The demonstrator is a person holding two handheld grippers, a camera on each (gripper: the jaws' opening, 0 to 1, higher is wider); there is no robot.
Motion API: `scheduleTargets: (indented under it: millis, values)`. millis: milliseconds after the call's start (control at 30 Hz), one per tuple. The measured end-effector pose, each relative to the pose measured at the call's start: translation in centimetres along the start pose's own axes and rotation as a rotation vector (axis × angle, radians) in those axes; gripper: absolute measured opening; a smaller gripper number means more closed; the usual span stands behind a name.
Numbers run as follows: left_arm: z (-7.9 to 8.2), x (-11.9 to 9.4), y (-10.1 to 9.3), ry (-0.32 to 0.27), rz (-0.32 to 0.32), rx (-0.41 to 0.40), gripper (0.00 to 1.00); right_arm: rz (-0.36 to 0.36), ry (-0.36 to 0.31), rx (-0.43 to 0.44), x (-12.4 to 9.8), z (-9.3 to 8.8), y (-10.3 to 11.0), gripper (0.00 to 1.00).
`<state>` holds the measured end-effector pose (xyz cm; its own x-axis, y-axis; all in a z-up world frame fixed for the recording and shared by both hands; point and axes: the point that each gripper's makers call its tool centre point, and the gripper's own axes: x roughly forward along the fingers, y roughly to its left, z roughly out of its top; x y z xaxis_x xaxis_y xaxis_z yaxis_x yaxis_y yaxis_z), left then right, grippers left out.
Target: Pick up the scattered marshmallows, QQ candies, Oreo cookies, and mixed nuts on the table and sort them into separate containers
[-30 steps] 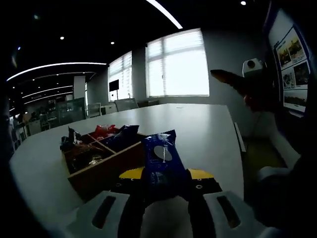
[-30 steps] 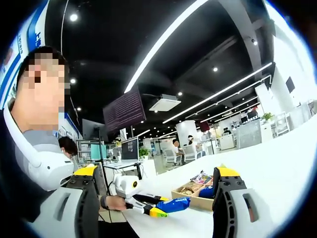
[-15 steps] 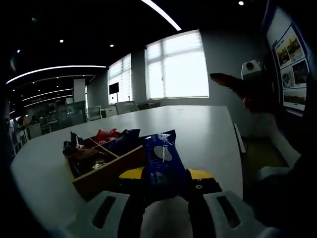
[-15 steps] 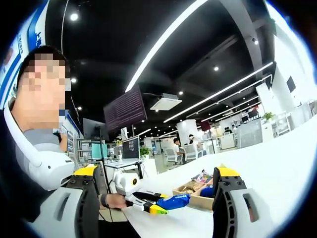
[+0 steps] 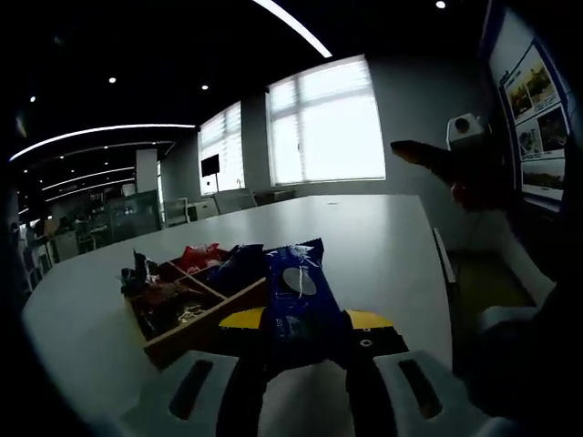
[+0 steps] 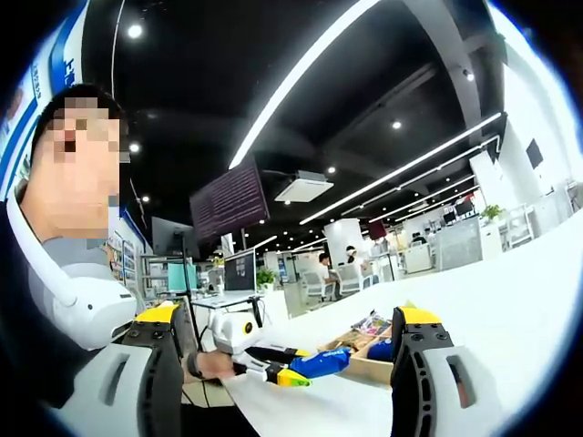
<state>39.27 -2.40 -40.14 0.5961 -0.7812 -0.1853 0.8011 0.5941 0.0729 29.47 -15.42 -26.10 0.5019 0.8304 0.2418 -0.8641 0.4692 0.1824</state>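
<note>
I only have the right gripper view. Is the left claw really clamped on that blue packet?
Observer: Yes. In the left gripper view the left claw is shut on the blue Oreo cookie packet, which stands up between its jaws.
Operator: Which tray compartments already hold something?
Observer: The divided wooden tray holds a red packet and a dark blue packet in its far compartments.
Operator: Right claw loaded?
Observer: No, the right claw is open, with nothing between its jaws.

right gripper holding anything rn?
No, the right gripper has its jaws wide apart with nothing between them; the Oreo pack sits in the left gripper.
</note>
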Motion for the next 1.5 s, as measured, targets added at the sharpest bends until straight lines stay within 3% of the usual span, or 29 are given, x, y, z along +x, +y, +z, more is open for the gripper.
scheduleTargets:
  millis: [1500]
  values:
    - [4.0,1.9,3.0,-0.039,0.029,0.116,0.35,-0.005,0.012,0.001,-0.1,-0.2,0.0,0.9]
